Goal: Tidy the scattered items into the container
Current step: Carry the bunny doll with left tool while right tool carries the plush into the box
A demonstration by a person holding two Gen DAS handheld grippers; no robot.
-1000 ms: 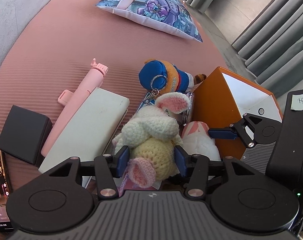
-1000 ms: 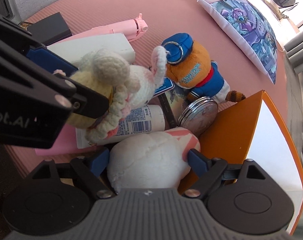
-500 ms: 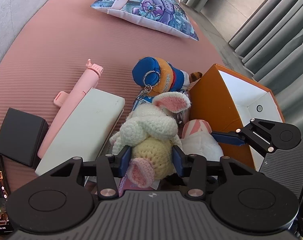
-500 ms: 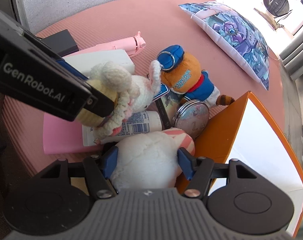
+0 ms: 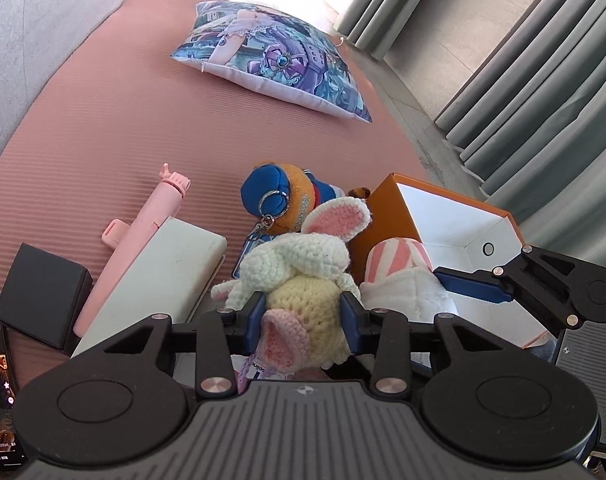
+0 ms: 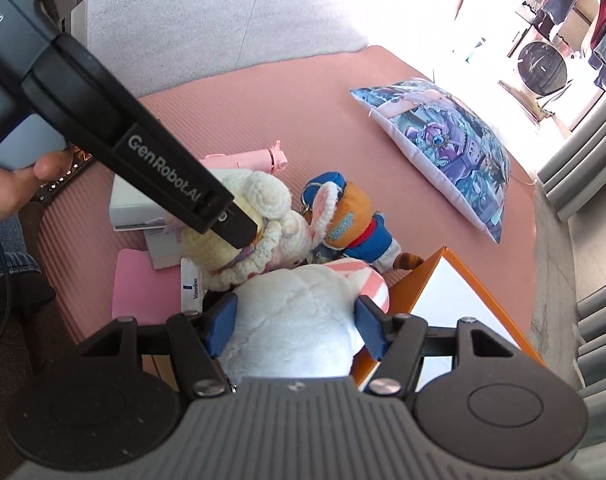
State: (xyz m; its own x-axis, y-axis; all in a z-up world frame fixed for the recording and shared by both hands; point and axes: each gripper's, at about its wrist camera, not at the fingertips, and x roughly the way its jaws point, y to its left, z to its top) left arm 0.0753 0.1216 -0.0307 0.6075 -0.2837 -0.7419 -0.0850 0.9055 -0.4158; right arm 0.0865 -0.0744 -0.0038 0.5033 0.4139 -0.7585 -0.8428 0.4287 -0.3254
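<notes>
Your left gripper (image 5: 303,316) is clamping the crocheted bunny (image 5: 299,280) by its yellow body, both blue pads pressed into the yarn, the toy lifted off the pink mat (image 5: 103,128). Your right gripper (image 6: 295,326) is squeezing the white plush (image 6: 299,320), its pink-striped end pointing forward, right at the near wall of the orange box (image 5: 387,216). The box is sitting open just right of the pile, its white inside showing. Below the bunny, a Vaseline tube (image 6: 193,288) and a pink card (image 6: 131,280) are lying on the mat. Just beyond, the blue-capped doll (image 5: 279,196) is leaning against the box's corner. To the left, a white case (image 5: 163,264), a pink stick (image 5: 143,236) and a black box (image 5: 43,292) are lying side by side. Farther back, a printed pillow (image 5: 271,56) is resting alone.
</notes>
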